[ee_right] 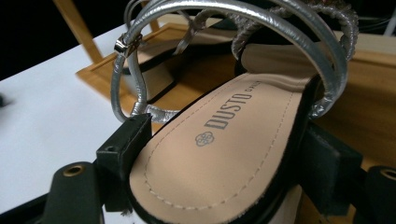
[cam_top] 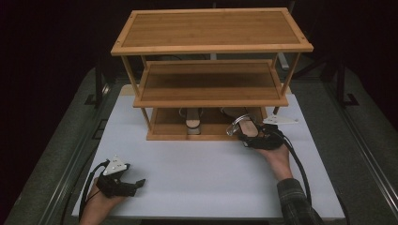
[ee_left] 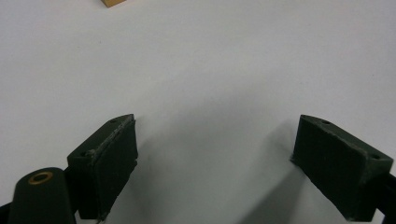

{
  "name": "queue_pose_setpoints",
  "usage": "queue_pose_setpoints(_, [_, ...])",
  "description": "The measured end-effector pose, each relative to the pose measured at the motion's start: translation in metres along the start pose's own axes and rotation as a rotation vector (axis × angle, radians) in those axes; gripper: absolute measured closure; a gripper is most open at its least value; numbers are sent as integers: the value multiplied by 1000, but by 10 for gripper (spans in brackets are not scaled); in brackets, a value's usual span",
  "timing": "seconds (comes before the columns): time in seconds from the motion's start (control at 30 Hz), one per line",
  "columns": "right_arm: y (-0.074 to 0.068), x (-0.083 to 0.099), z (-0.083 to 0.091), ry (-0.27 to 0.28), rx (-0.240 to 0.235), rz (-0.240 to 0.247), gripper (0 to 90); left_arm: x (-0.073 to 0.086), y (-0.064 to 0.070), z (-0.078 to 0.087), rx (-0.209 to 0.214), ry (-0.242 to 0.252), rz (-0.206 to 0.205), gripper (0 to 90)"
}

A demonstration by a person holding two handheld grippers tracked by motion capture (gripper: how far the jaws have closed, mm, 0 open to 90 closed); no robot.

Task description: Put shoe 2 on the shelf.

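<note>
A three-tier bamboo shoe rack (cam_top: 211,98) stands at the back of the white table (cam_top: 202,173). A silver-strapped sandal (cam_top: 247,126) with a beige insole (ee_right: 224,144) has its heel between the jaws of my right gripper (cam_top: 253,137), which is shut on it at the bottom shelf's front right. Its mate (cam_top: 193,123) rests on the bottom shelf, left of centre. My left gripper (cam_top: 133,184) stands open low over the table's front left, with bare white surface (ee_left: 210,93) between its pads (ee_left: 114,158).
The rack's top and middle shelves carry nothing. A grey three-cornered plate (cam_top: 279,120) lies beside the rack's right leg. Dark floor and metal rails flank the table. A corner of the rack (ee_left: 114,3) peeks in at the left gripper view's top.
</note>
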State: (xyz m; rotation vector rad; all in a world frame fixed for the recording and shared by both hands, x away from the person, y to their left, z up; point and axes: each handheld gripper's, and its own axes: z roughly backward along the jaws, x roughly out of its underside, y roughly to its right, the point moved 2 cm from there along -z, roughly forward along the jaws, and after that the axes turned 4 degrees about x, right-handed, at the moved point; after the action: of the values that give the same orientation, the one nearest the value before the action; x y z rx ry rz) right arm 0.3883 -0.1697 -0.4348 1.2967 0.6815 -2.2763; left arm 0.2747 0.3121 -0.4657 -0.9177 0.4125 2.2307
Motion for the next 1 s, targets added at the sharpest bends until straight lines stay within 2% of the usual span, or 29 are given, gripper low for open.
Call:
queue_pose_setpoints(0.13, [1, -5, -18, 13, 23, 1, 250, 0, 0, 0, 0, 0, 2, 129])
queue_pose_setpoints(0.27, [1, -9, -37, 17, 32, -12, 250, 0, 0, 0, 1, 1, 3, 128])
queue_pose_setpoints(0.33, [2, -10, -44, 35, 33, -15, 250, 0, 0, 0, 2, 1, 3, 128])
queue_pose_setpoints(0.53, [-1, -10, -64, 6, 48, -59, 250, 0, 0, 0, 1, 1, 3, 128])
queue_pose_setpoints(0.6, [-1, -10, -68, 7, 49, -83, 250, 0, 0, 0, 1, 1, 3, 128])
queue_pose_setpoints(0.63, [3, -11, -72, 32, 56, -46, 250, 0, 0, 0, 2, 1, 4, 128])
queue_pose_setpoints(0.67, [1, -11, -73, 8, 62, -85, 250, 0, 0, 0, 2, 1, 4, 127])
queue_pose_setpoints(0.73, [1, -12, -77, 12, 56, -102, 250, 0, 0, 0, 1, 1, 3, 128])
queue_pose_setpoints(0.8, [3, -13, -81, 21, 75, -91, 250, 0, 0, 0, 1, 1, 3, 128])
queue_pose_setpoints(0.87, [3, -14, -83, 24, 66, -110, 250, 0, 0, 0, 2, 1, 3, 127])
queue_pose_setpoints(1.0, [8, -12, -89, 42, 88, -83, 249, 0, 0, 0, 2, 1, 3, 127])
